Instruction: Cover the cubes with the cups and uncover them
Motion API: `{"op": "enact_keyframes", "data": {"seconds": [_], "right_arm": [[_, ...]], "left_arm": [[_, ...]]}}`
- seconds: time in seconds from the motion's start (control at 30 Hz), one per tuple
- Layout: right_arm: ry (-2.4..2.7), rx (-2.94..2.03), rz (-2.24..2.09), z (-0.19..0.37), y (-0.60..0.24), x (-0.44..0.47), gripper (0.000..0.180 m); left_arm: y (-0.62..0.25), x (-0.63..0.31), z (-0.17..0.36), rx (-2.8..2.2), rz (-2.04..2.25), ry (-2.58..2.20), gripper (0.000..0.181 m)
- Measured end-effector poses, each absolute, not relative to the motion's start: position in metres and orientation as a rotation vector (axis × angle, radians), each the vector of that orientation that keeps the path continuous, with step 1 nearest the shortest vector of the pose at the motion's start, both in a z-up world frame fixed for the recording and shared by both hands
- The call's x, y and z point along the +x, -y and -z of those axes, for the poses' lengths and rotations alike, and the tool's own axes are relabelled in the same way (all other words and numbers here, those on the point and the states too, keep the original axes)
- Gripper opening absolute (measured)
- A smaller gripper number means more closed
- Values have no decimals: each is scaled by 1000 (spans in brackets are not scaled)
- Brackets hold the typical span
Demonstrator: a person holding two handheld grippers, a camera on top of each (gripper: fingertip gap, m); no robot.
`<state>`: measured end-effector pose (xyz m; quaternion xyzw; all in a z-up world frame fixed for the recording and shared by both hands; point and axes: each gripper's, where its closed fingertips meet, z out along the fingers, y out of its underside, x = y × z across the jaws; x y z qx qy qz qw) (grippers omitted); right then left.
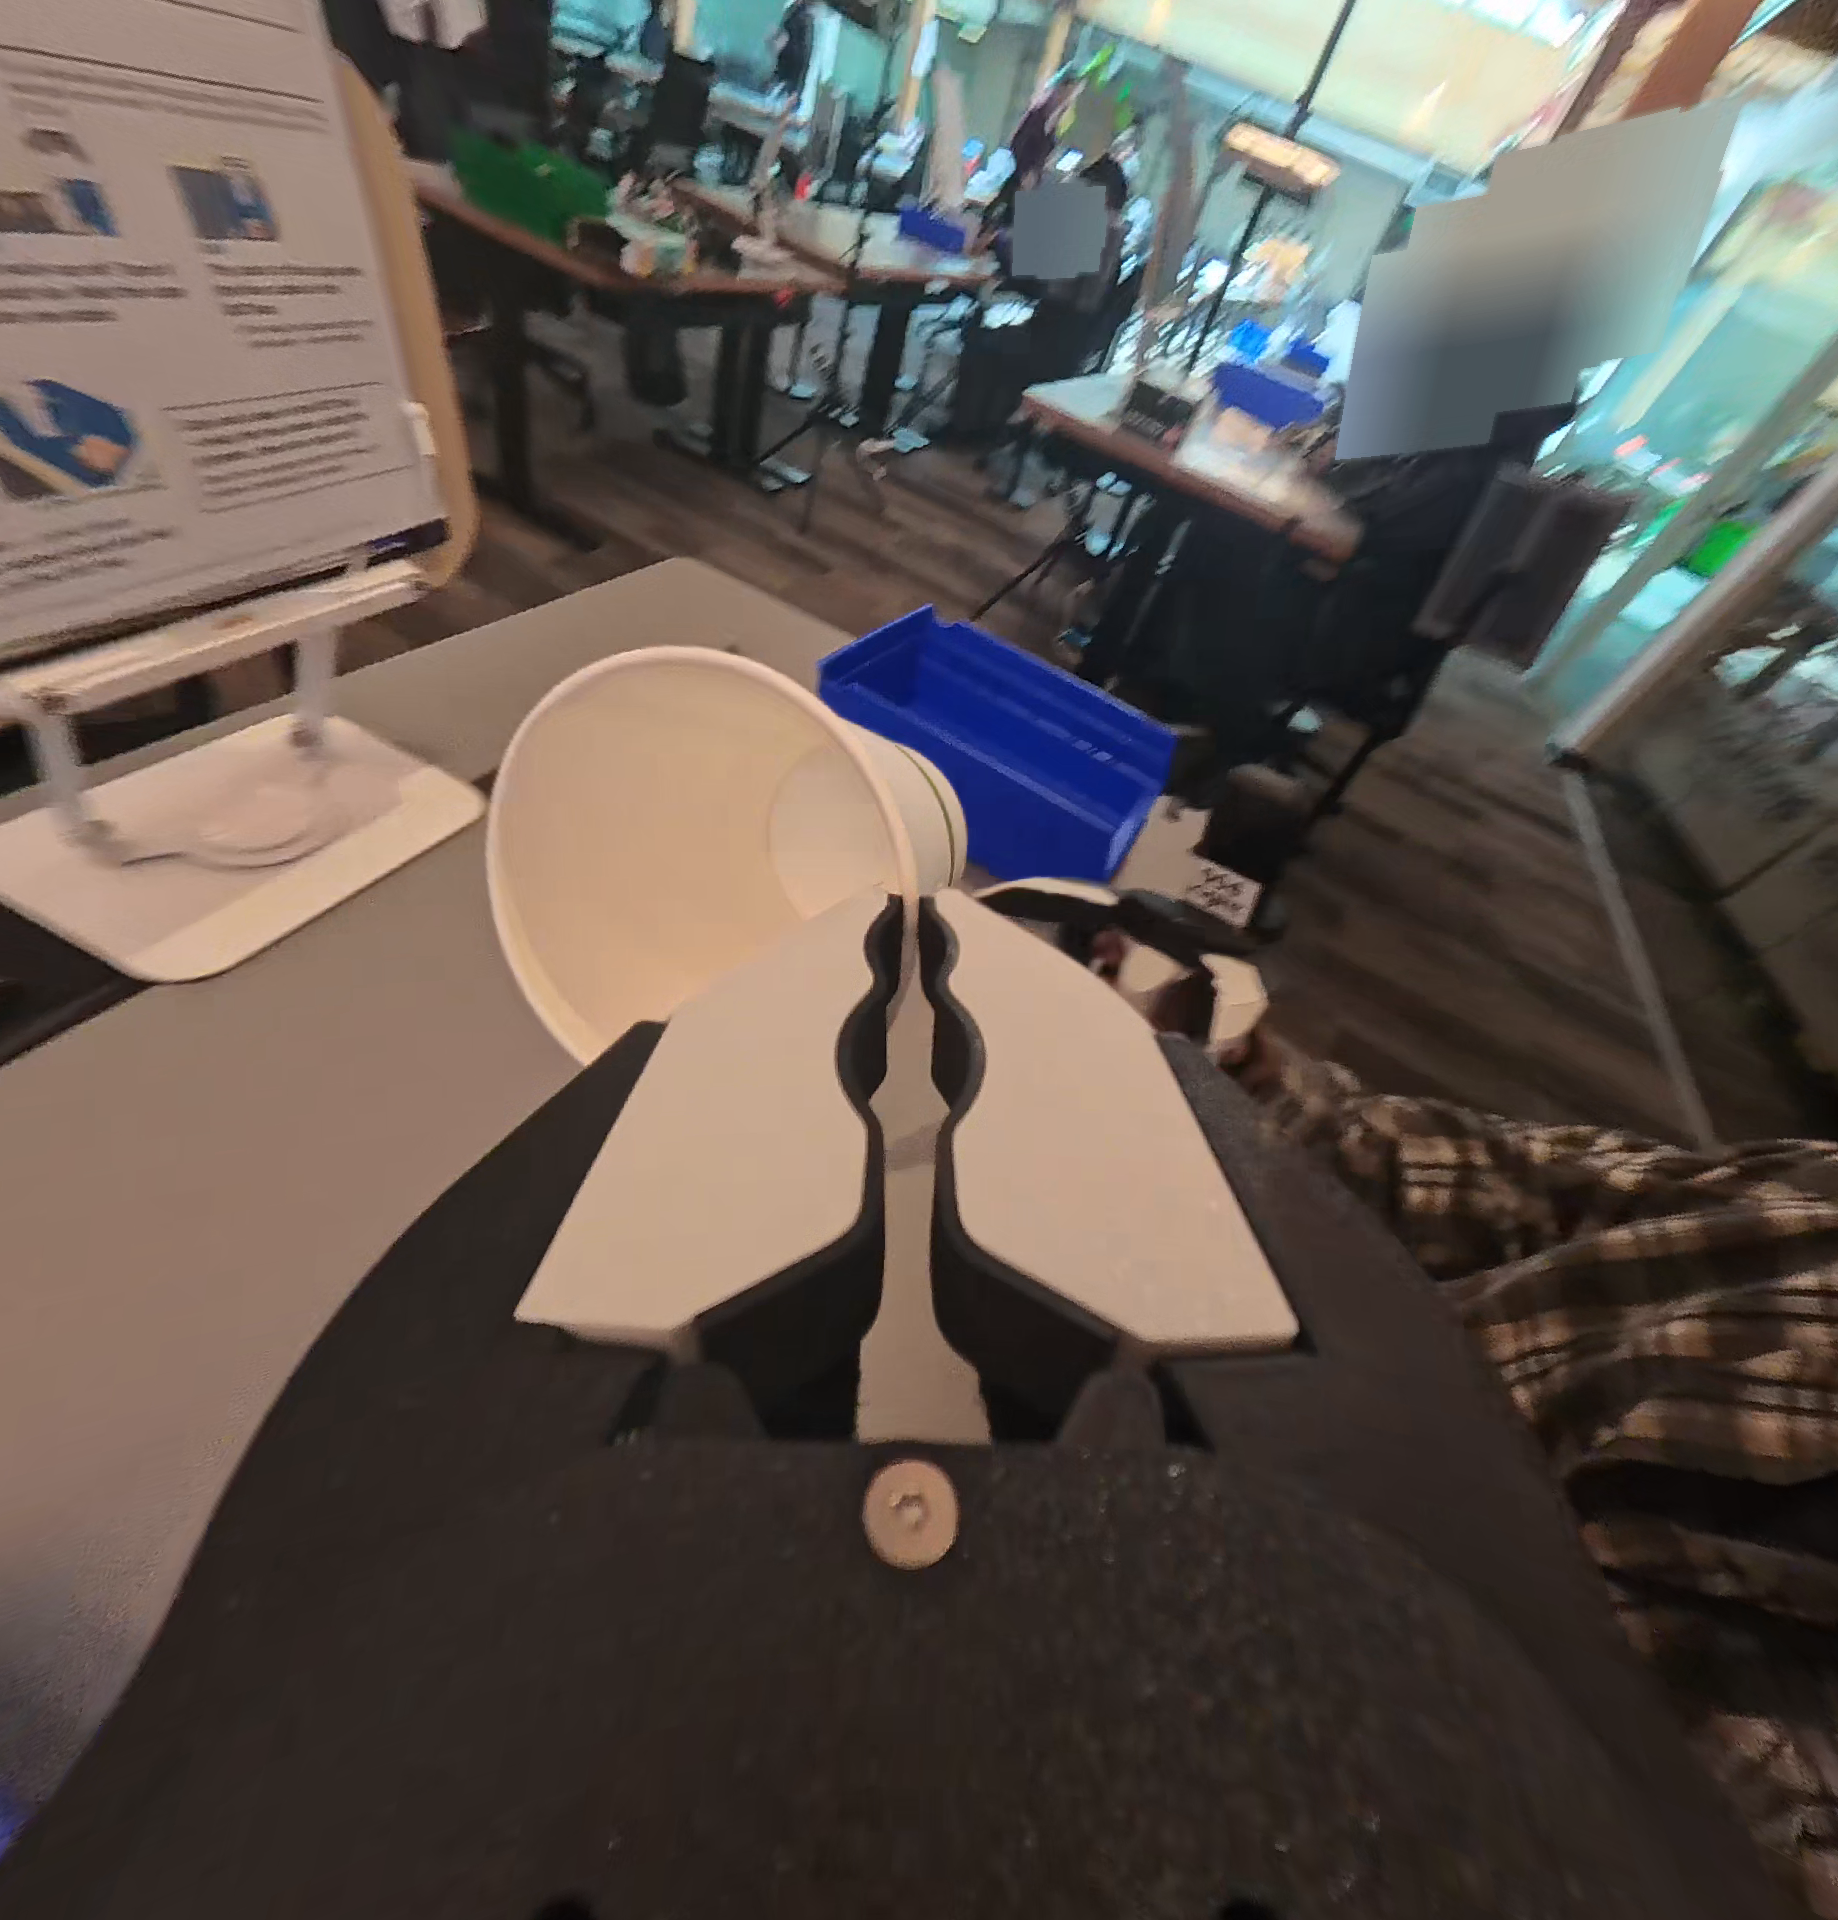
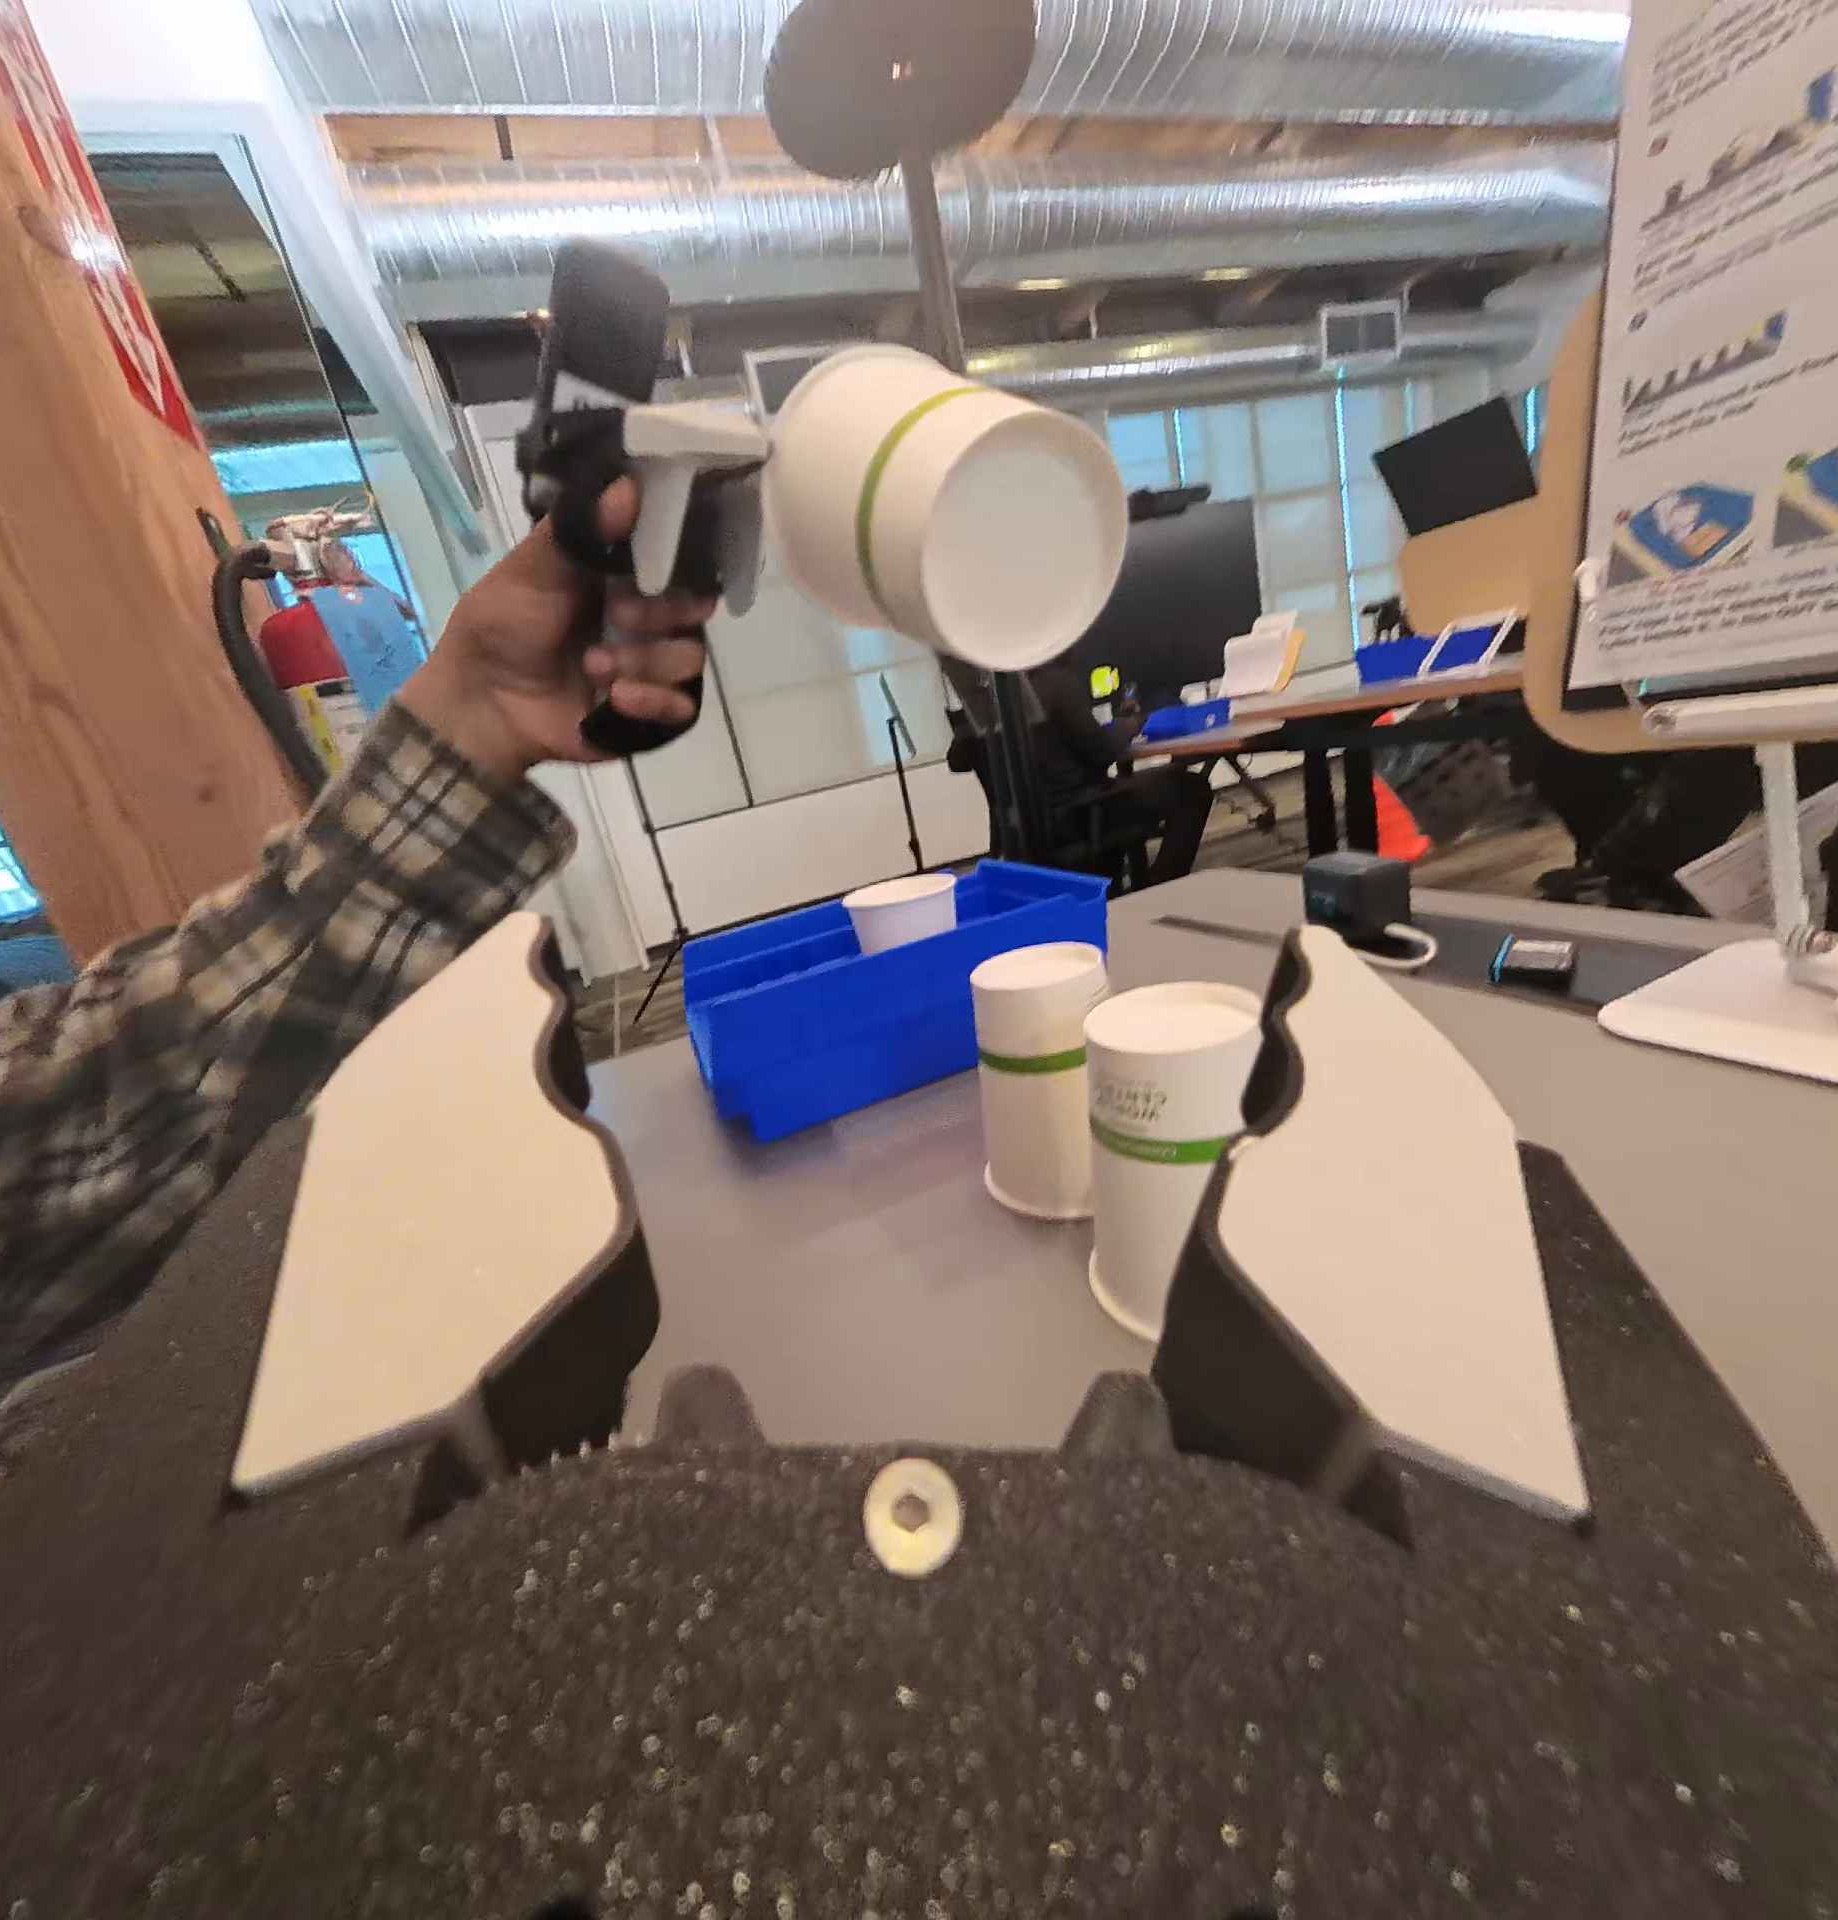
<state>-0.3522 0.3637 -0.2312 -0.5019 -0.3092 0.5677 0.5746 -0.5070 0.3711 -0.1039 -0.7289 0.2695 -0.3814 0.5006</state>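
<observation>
The left gripper (image 1: 907, 935) pinches the rim of a white green-banded paper cup (image 2: 946, 509), lifted on its side. Two upturned cups (image 2: 1102, 1081) stand on the grey table (image 2: 842, 1247); no cubes show. The right gripper (image 2: 915, 1049) gapes, empty.

Two close wrist views — blue bin (image 1: 998, 753) shared

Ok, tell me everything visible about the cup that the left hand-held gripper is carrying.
The held cup is a white paper cup with one thin green band around its wall. It is lifted in the air above the table, tipped on its side: the right wrist view shows its flat closed bottom, the left wrist view its open mouth and bare white inside. The left hand-held gripper pinches its rim wall, one finger inside and one outside. Nothing else touches it, and no cube shows in it.
</observation>
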Motion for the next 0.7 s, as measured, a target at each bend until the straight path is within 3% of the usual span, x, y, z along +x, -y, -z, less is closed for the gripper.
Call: {"op": "enact_keyframes", "data": {"seconds": [0.4, 0.7], "right_arm": [[851, -1098, -1376, 227, -373, -385, 134], [915, -1137, -1448, 230, -369, -385, 125]], "left_arm": [[-340, -439, 166, -1611, 1400, -627, 2], [-339, -430, 184, -1607, 1459, -621, 2]]}}
